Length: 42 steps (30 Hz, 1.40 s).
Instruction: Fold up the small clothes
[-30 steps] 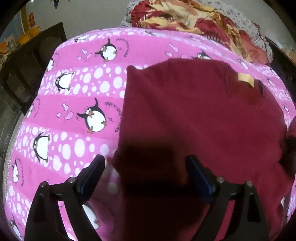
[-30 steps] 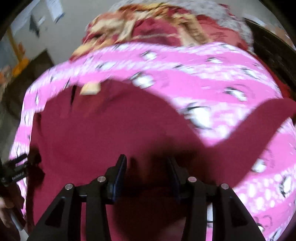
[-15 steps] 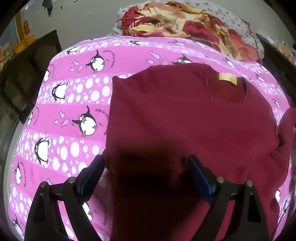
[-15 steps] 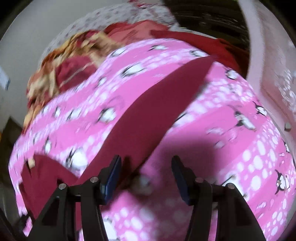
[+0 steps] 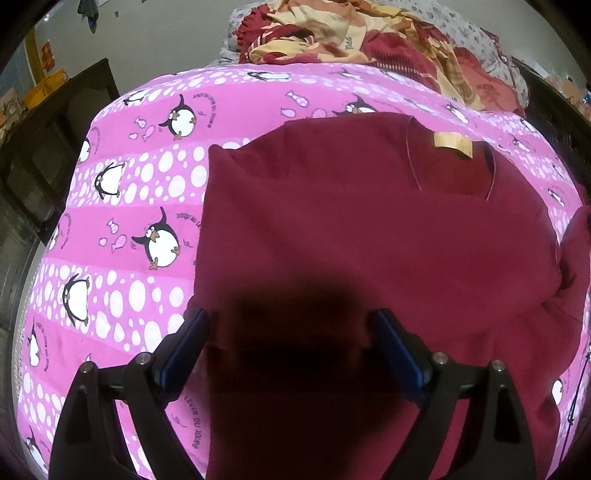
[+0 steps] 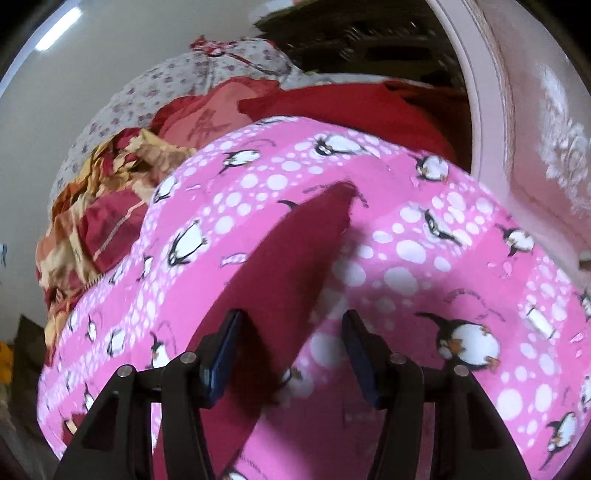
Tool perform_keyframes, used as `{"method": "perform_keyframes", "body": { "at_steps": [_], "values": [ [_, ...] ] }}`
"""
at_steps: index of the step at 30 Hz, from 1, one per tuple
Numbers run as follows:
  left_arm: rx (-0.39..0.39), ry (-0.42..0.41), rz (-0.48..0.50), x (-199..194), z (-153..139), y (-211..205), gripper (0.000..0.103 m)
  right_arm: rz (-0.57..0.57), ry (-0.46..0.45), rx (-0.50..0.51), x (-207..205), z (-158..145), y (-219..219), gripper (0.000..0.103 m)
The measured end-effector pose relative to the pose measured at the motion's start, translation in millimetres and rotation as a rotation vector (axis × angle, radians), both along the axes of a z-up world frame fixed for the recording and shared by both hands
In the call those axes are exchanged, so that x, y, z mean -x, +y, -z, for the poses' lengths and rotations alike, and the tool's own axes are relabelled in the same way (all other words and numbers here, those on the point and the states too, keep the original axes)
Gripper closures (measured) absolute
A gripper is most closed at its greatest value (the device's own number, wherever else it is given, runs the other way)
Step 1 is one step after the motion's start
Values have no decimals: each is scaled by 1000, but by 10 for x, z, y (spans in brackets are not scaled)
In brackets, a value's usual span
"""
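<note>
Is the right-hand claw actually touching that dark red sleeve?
Cannot tell. In the right wrist view the sleeve runs between the open right gripper fingers, but blur and shadow hide any contact.

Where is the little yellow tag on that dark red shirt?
In the left wrist view, the yellow tag sits upper right, inside the neck opening of the red shirt, which lies flat on the pink penguin blanket.

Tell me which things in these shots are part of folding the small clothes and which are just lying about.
Part of the job:
maroon shirt, spread flat
its sleeve, stretched out
left gripper, open over the shirt
right gripper, open by the sleeve
pink penguin blanket, the folding surface

Just lying about:
crumpled red and yellow bedding
floral pillow
</note>
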State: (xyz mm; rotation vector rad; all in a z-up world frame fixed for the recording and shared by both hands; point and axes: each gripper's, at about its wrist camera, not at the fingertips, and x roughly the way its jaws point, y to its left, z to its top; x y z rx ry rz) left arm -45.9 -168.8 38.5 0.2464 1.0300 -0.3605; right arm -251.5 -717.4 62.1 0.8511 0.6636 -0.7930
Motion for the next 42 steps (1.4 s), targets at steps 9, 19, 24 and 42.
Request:
{"method": "perform_keyframes", "body": {
  "at_steps": [9, 19, 24, 42],
  "values": [
    [-7, 1, -2, 8, 7, 8, 13, -75, -68, 118, 57, -357, 184, 95],
    [59, -26, -25, 18, -228, 200, 13, -329, -126, 244, 178, -1290, 929, 95],
    [84, -52, -24, 54, -383, 277, 13, -558, -120, 229, -215, -1434, 1564, 95],
    [182, -7, -22, -33, -432, 376, 14, -1049, 85, -40, -1661, 214, 3905, 72]
  ]
}}
